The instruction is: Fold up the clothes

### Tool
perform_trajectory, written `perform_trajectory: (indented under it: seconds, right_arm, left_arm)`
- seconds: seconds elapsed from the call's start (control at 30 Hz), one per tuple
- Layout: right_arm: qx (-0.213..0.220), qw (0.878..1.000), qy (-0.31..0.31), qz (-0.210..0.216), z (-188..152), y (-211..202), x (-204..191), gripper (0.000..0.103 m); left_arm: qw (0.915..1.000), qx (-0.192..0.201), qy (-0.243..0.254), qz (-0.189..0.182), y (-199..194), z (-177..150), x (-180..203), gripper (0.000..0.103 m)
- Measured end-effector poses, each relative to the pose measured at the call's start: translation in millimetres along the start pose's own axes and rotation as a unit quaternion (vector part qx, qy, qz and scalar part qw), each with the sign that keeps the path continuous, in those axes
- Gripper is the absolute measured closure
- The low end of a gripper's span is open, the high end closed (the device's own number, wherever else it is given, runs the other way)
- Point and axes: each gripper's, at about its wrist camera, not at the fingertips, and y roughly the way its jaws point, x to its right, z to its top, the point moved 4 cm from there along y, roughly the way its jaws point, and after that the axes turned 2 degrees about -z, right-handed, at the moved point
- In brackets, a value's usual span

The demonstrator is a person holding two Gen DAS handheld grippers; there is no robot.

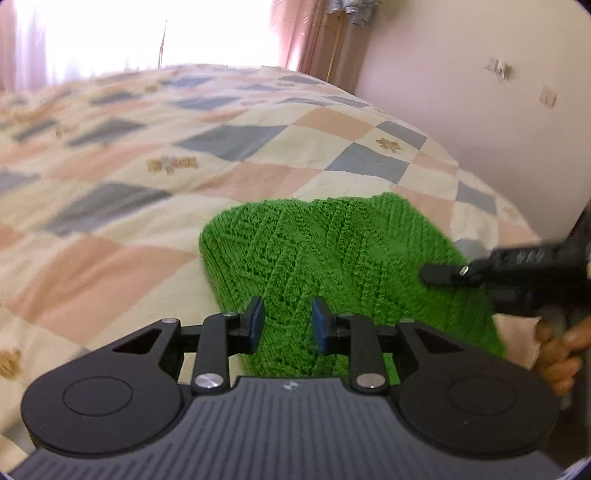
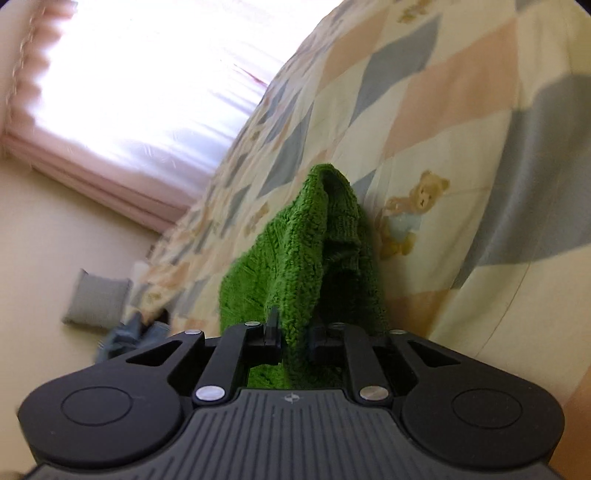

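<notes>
1. The left hand-held gripper [image 1: 287, 326] sits nearest in its own view, its blue-padded fingers [image 1: 255, 320] standing apart over the green knitted garment [image 1: 325, 266]. The knit lies between and beneath them, but the pads do not appear to press on it, so this gripper reads as released.
2. The right hand-held gripper [image 2: 293, 338] is clenched on a fold of the same green knitted garment [image 2: 295, 258]. In its own view, the cloth passes between its black fingers [image 2: 272, 330] and hangs from them in a raised, draped ridge.
3. Seen from the left wrist, the right hand-held gripper [image 1: 443, 274] comes in from the right side, its tip over the garment's right part. A person's hand [image 1: 557, 354] grips its handle at the right edge.
4. Just beyond both grippers, the garment rests on the bed [image 1: 147, 192]. Its folded bulk lies ahead of the left gripper and reaches toward the right one.
5. The bed wears a quilt of cream, peach and grey-blue diamonds with teddy bear prints [image 2: 410, 210]; one bear lies just right of the lifted fold.
6. Farther off, left of the right gripper, a grey cushion [image 2: 96, 299] and some blue cloth [image 2: 133, 334] lie low against the pale wall.
7. Farthest away, pink curtains [image 1: 295, 33] frame a bright window [image 1: 110, 33] beyond the bed.
</notes>
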Motion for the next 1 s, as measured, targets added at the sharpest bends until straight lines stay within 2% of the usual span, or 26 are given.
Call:
perform_trajectory:
  seconds: [0.1, 0.17, 0.23, 0.3, 0.33, 0.37, 0.47, 0.6, 0.67, 0.73, 0.8, 0.83, 0.87, 0.9, 0.93, 1.0]
  right_arm:
    - [0.006, 0.999, -0.005, -0.036, -7.1, -5.7, 11.0, 0.076]
    - [0.01, 0.999, 0.008, -0.031, -18.1, -19.8, 22.0, 0.069]
    - [0.012, 0.999, 0.015, -0.033, -30.8, -33.1, 30.1, 0.068]
    - [0.012, 0.999, 0.013, -0.037, -42.0, -40.7, 31.7, 0.068]
    - [0.012, 0.999, 0.011, -0.038, -46.8, -43.5, 30.8, 0.071]
    - [0.013, 0.999, 0.008, -0.04, -51.5, -46.4, 29.7, 0.077]
    - [0.025, 0.999, -0.019, -0.041, -52.3, -58.2, 6.1, 0.086]
    - [0.028, 0.999, -0.029, -0.013, -54.9, -69.9, -20.8, 0.088]
    - [0.014, 0.999, -0.026, -0.014, -58.9, -66.1, -16.5, 0.088]
    - [0.007, 0.998, -0.021, -0.056, -64.4, -54.6, 3.7, 0.088]
    - [0.008, 0.995, -0.011, -0.098, -69.1, -43.1, 26.5, 0.087]
    - [0.012, 0.996, 0.006, -0.088, -67.6, -43.3, 28.4, 0.085]
    - [0.017, 0.997, 0.022, -0.078, -66.0, -43.7, 30.0, 0.077]
    - [0.026, 0.997, 0.017, -0.072, -61.8, -48.0, 25.5, 0.073]
    - [0.039, 0.996, -0.002, -0.076, -56.8, -51.9, 19.1, 0.072]
    - [0.063, 0.993, -0.044, -0.085, -42.9, -55.9, 7.9, 0.066]
  left_arm:
    - [0.9994, -0.015, -0.03, -0.004, -5.7, -11.2, -4.7, 0.061]
    - [0.9977, -0.025, -0.064, -0.006, -9.5, -22.7, -11.2, 0.044]
    - [0.9942, -0.039, -0.099, -0.018, -7.7, -33.1, -15.6, 0.031]
    - [0.9919, -0.055, -0.11, -0.032, -0.1, -41.1, -13.3, 0.034]
    - [0.9917, -0.062, -0.108, -0.034, 4.1, -43.8, -10.7, 0.046]
    - [0.9916, -0.061, -0.107, -0.039, 4.1, -44.0, -10.0, 0.071]
    - [0.9914, -0.049, -0.108, -0.055, -2.7, -41.1, -11.2, 0.085]
    - [0.9928, -0.028, -0.107, -0.046, -21.4, -43.2, -22.7, 0.09]
    - [0.9928, -0.032, -0.108, -0.04, -22.6, -49.3, -26.8, 0.09]
    - [0.9925, -0.042, -0.106, -0.043, -18.1, -55.9, -24.5, 0.088]
    - [0.9953, -0.034, -0.082, -0.038, -22.0, -53.9, -17.3, 0.088]
    - [0.9967, -0.025, -0.069, -0.034, -25.6, -49.5, -15.0, 0.087]
    - [0.9973, -0.015, -0.064, -0.032, -28.4, -44.4, -15.0, 0.087]
    - [0.9976, -0.006, -0.062, -0.031, -29.9, -37.7, -16.0, 0.087]
    - [0.9979, 0.002, -0.059, -0.029, -29.1, -29.3, -17.6, 0.087]
    - [0.9981, 0.012, -0.055, -0.023, -22.8, -10.9, -21.3, 0.078]
